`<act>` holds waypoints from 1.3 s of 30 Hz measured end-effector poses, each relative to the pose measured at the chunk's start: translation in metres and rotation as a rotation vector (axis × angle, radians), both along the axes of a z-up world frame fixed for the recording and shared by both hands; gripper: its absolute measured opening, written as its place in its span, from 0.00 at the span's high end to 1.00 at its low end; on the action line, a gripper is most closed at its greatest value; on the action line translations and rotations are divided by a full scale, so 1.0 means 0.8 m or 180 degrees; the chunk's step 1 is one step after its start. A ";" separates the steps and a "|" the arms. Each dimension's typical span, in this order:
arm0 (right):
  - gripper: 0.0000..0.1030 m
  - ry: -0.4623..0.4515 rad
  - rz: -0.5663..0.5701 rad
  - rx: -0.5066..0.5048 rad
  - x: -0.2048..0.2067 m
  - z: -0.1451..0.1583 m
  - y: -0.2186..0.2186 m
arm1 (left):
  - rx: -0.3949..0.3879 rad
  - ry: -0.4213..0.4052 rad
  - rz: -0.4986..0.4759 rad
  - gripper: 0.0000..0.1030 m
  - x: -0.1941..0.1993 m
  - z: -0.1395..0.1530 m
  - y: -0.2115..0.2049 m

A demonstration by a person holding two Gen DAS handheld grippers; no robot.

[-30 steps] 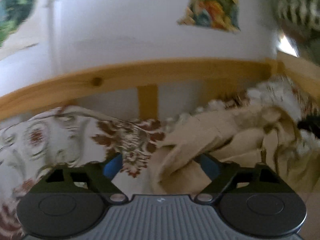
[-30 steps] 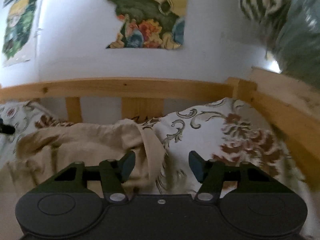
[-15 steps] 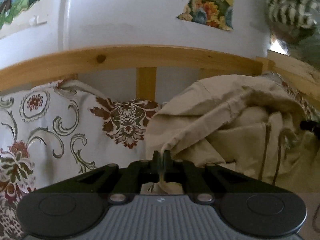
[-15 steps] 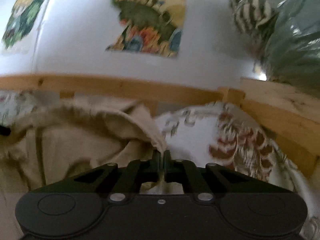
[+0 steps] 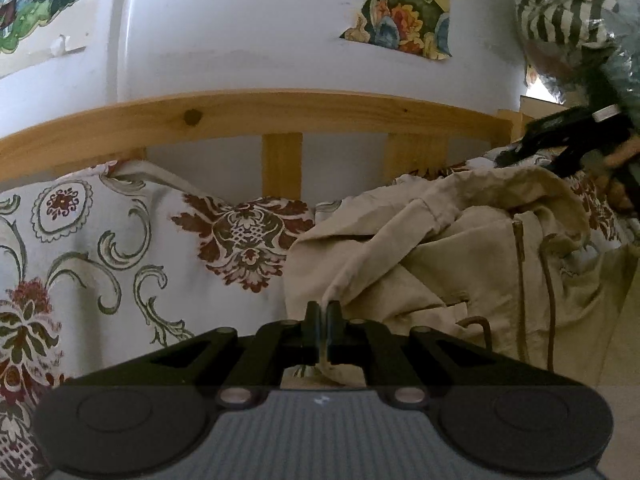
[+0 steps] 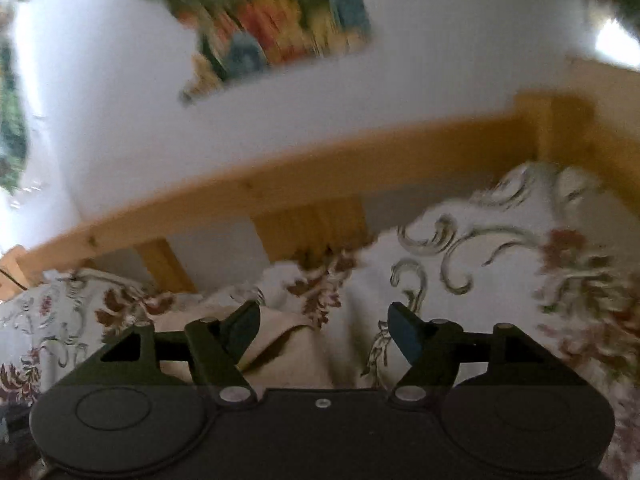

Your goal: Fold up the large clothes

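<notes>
Fingers: left gripper (image 5: 323, 312) clamped on beige garment (image 5: 460, 256).
Right gripper (image 6: 323, 326) fingers are opening over the garment's edge, nothing gripped, above the patterned bedspread (image 6: 500, 256).

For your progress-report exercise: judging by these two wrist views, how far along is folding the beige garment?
Done: nothing looks folded; the beige garment lies crumpled on the patterned bedspread. In hand: the left gripper is shut on a fabric edge, while the right gripper has its jaws opening, pads off the cloth. Left: spreading it flat and every fold.
</notes>
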State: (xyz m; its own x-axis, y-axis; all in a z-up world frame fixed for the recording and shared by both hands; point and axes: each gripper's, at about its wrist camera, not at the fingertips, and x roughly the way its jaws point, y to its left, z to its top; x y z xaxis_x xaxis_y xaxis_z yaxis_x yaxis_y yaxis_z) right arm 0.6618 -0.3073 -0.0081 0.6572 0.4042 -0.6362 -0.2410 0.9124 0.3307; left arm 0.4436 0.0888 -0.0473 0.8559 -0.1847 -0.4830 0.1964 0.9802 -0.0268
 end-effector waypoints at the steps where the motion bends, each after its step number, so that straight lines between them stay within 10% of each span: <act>1: 0.30 0.0188 0.0065 0.0067 0.012 -0.009 0.003 | -0.0005 -0.0005 -0.0001 0.99 -0.001 0.000 0.001; 3: 0.38 0.0482 0.0175 0.0115 0.025 -0.027 0.015 | -0.0012 0.0010 -0.0015 0.99 -0.001 0.000 0.002; 6: 0.91 0.0324 0.0411 0.0016 0.007 -0.029 0.035 | 0.0001 0.0009 -0.0060 0.98 -0.008 0.002 0.004; 12: 0.97 -0.0821 0.0792 -0.0418 -0.078 0.016 0.054 | -0.0352 0.0056 -0.0164 0.96 -0.054 0.028 0.025; 16: 0.97 -0.2190 0.1214 -0.1279 -0.213 0.039 0.060 | -0.0684 0.0011 -0.0333 0.89 -0.106 0.051 0.038; 24: 0.96 -0.2965 0.1267 -0.1986 -0.357 0.016 0.048 | -0.0929 0.0235 -0.0828 0.70 -0.145 0.067 0.002; 32: 0.76 -0.2882 0.1118 -0.2527 -0.439 -0.036 0.046 | -0.0556 0.0990 -0.0610 0.69 -0.154 -0.004 -0.054; 39: 0.38 -0.1743 0.0848 -0.2044 -0.500 -0.046 0.005 | -0.0509 0.1210 -0.0708 0.47 -0.219 -0.020 -0.029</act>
State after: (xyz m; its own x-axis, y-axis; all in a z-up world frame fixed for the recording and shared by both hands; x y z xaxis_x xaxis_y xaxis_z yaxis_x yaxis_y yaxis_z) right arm 0.2618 -0.3035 -0.0451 0.8710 0.2602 -0.4166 -0.4464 0.7733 -0.4503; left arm 0.2685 0.0657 -0.0637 0.5548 -0.4414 -0.7053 0.3483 0.8930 -0.2849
